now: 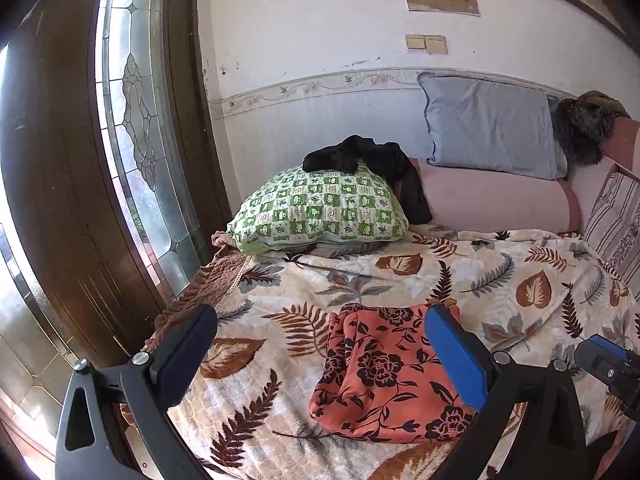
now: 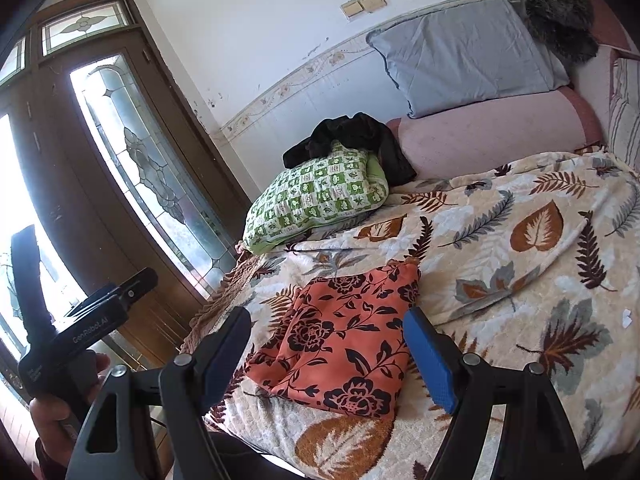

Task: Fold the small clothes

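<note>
A folded orange cloth printed with black flowers [image 1: 384, 372] lies flat on a cream blanket patterned with brown and grey leaves [image 1: 500, 280], near the blanket's near-left corner. In the left wrist view, the left gripper [image 1: 320, 356] hangs above the near edge of the bed with its two fingers spread wide; its dark left pad sits over the blanket's left border and its blue right pad stands in front of the cloth's right edge; whether it touches the cloth cannot be told. Nothing is pinched between them.

In the right wrist view the right gripper [image 2: 332, 356] is likewise spread wide, with the orange cloth [image 2: 344, 340] seen between its fingers, just beyond the tips. Neither pad presses on the fabric. To the far left of this view a hand [image 2: 60, 412] grasps the black handle of the left gripper.

Farther back on the bed, a green and white checked pillow [image 1: 320, 208] rests at the left, with a crumpled black garment [image 1: 368, 160] draped over its top and down its right side. Behind it a pale blue pillow [image 1: 492, 128] leans against the white wall [image 1: 312, 20], on top of a long pink bolster [image 1: 492, 200]. A dark furry item [image 1: 580, 128] sits at the far right corner. A brown wooden door with leaded glass panels [image 1: 136, 120] stands to the left of the bed.
</note>
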Motion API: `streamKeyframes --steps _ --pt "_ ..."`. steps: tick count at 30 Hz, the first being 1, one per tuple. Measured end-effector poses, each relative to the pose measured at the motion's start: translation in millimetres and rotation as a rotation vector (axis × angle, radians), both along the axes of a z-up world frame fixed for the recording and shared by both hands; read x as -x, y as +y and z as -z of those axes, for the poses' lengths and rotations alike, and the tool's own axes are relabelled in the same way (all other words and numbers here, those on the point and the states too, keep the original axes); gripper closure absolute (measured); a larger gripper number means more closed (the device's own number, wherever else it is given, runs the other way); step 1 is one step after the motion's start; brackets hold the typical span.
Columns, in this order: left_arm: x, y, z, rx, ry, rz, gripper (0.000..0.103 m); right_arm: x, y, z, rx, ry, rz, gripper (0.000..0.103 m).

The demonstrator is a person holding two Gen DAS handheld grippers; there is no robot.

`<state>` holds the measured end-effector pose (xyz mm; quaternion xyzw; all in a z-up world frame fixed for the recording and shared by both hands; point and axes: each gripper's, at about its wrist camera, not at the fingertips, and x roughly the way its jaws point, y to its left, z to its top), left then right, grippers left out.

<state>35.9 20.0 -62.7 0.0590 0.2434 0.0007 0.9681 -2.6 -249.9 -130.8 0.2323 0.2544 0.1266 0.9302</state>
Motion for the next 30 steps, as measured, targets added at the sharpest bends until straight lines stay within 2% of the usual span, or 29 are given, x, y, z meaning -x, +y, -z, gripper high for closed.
streamKeyframes --steps 15,30 --pt "4 8 -2 0.018 -0.011 -0.015 0.0 5 18 -9 0.026 -0.032 -0.021 0.019" --pt "4 15 2 0.03 -0.014 -0.024 0.0 2 39 -7 0.052 -0.016 -0.052 0.019"
